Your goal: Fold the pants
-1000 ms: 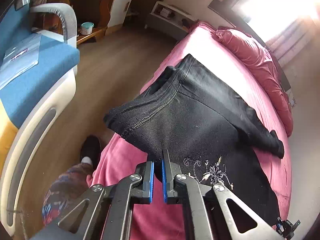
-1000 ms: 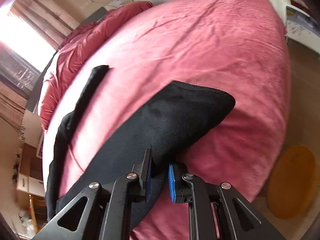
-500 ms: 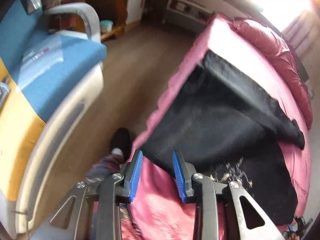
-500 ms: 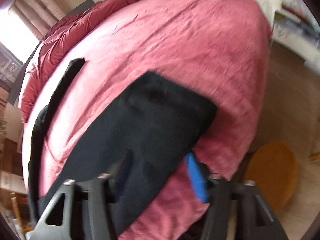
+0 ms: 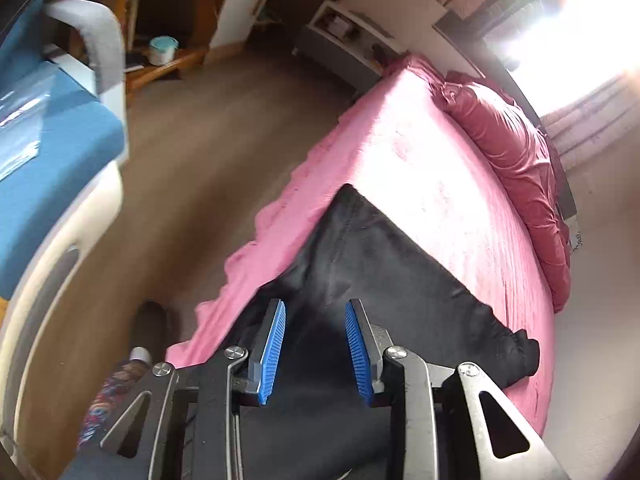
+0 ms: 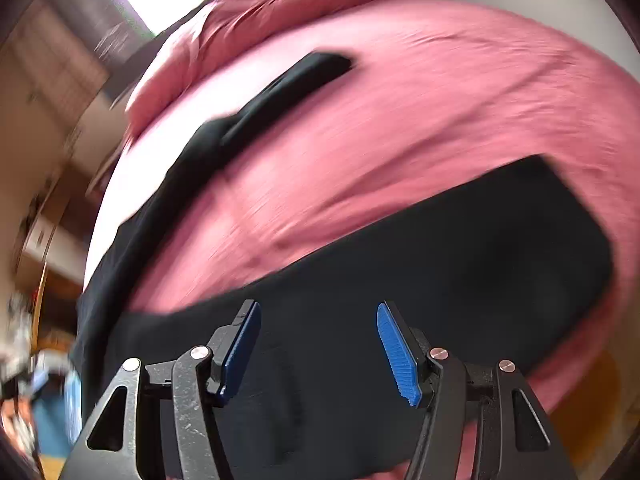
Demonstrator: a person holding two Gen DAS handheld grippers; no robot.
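Left wrist view, left to right: blue sofa with grey armrest at far left, wooden shelf with a teal-lidded tub behind it, brown floor, person's shoe near the bed's left edge. Left hand-held gripper released, blue pads spread apart, nothing between them, over the black pants. Pants lie flat on the pink bed, along its near-left edge, one corner pointing toward the far end, a bunched end at the right. Dark red duvet piled along the bed's far right edge.

Right wrist view, blurred by motion: narrow black pants leg runs from the bed's left edge diagonally toward the middle. Broad black panel spreads across the near edge, its squared end at the right. Right hand-held gripper released, jaws wide, above the black fabric; contact cannot be judged. Pink sheet bare between the two black parts. Orange round thing on the floor at lower right, too blurred to identify.
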